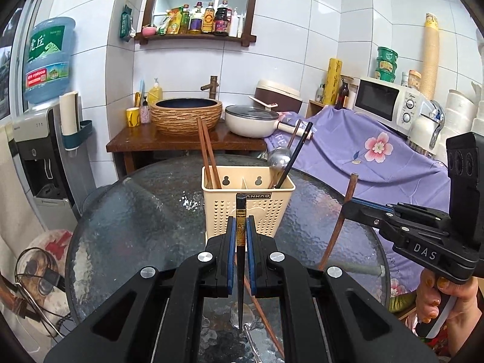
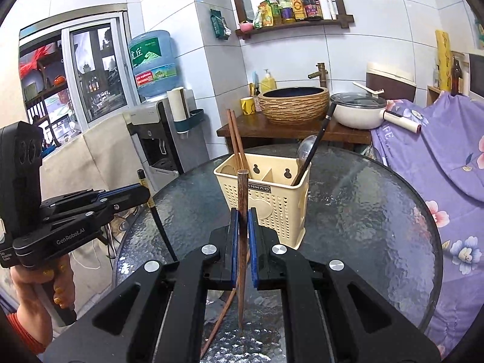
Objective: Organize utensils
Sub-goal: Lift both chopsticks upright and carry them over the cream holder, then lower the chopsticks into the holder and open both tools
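Note:
A beige perforated utensil holder (image 1: 246, 202) (image 2: 266, 196) stands on the round glass table (image 1: 136, 217) (image 2: 363, 199). Its left compartment holds two brown chopsticks (image 1: 207, 157) (image 2: 237, 142); its right compartment holds a steel ladle (image 1: 279, 157) (image 2: 305, 148) and a black chopstick (image 1: 295, 157) (image 2: 317, 142). My left gripper (image 1: 241, 233) (image 2: 142, 192) is shut on a black chopstick (image 1: 241, 260) (image 2: 163, 230), upright, tip on the glass, just in front of the holder. My right gripper (image 2: 242, 227) (image 1: 348, 204) is shut on a brown chopstick (image 2: 242, 257) (image 1: 338, 227), also upright in front of the holder.
A brown chopstick (image 1: 263, 314) (image 2: 222, 317) lies on the glass under the grippers. Behind the table stand a wooden counter (image 1: 136, 142) with a basin (image 1: 186, 115), a white pot (image 1: 251, 119), a water dispenser (image 1: 36, 151) at left, and a purple-covered surface (image 1: 363, 151) with a microwave (image 1: 384, 99).

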`<state>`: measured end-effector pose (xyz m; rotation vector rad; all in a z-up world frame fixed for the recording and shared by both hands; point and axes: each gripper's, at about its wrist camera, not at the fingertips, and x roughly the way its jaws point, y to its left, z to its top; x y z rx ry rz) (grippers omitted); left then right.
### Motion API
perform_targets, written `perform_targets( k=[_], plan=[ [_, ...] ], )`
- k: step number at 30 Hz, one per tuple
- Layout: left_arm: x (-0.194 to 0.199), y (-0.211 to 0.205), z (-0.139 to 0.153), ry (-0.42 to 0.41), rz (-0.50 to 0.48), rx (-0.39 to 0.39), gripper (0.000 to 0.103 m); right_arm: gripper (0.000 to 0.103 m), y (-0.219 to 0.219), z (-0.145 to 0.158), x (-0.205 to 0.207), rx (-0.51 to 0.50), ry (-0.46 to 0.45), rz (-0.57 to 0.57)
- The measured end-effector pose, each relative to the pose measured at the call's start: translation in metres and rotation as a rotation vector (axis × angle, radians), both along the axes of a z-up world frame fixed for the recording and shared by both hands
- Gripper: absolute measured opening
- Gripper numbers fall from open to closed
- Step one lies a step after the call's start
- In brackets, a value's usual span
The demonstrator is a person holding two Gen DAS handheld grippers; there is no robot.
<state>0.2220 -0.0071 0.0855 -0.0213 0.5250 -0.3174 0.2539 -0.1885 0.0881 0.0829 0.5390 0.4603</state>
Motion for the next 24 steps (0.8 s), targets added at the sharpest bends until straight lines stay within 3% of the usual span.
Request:
perform_targets(
  k=[8, 13, 24],
  plan=[
    [0.004, 0.001, 0.010, -0.010, -0.006, 0.000, 0.007, 0.007, 0.002, 0.009, 0.006, 0.004, 0.004, 0.008],
    [0.018, -0.002, 0.039, -0.034, -0.015, -0.015, 0.007, 0.007, 0.003, 0.032, 0.020, 0.024, 0.001, 0.015],
    [0.079, -0.007, 0.151, -0.164, 0.070, -0.074, 0.007, 0.007, -0.003, 0.152, 0.074, 0.081, -0.141, -0.095]
  ],
)
